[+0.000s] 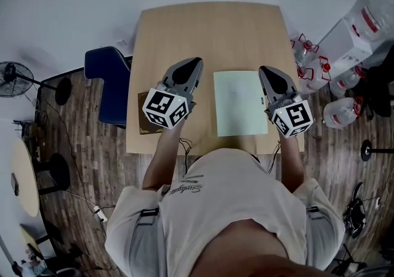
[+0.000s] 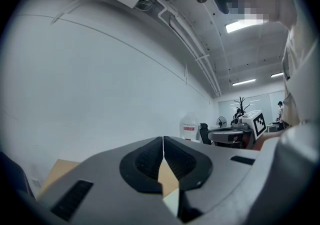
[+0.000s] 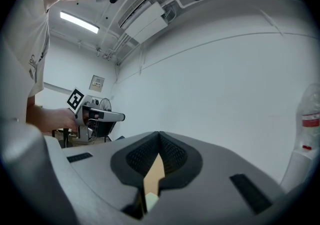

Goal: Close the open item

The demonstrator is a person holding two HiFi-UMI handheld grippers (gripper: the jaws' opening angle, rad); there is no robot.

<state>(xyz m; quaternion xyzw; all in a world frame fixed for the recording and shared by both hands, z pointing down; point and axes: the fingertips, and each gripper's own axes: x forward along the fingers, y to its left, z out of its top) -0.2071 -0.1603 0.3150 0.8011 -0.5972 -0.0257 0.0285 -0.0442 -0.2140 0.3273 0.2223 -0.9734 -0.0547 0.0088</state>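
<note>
Wood-plank floor, white wall — blue chair beside tan surface; fan far left, water jugs right — ceiling strip lights lit.

Holds the left claw out in front, with its tip aimed toward 1 o'clock. Holds the right claw beside it, well apart, with its tip aimed toward 11 o'clock. Stretches the bare left arm and the bare right arm forward toward 12 o'clock. Presses the jaws of both claws together at the tips, with nothing gripped between them.
</note>
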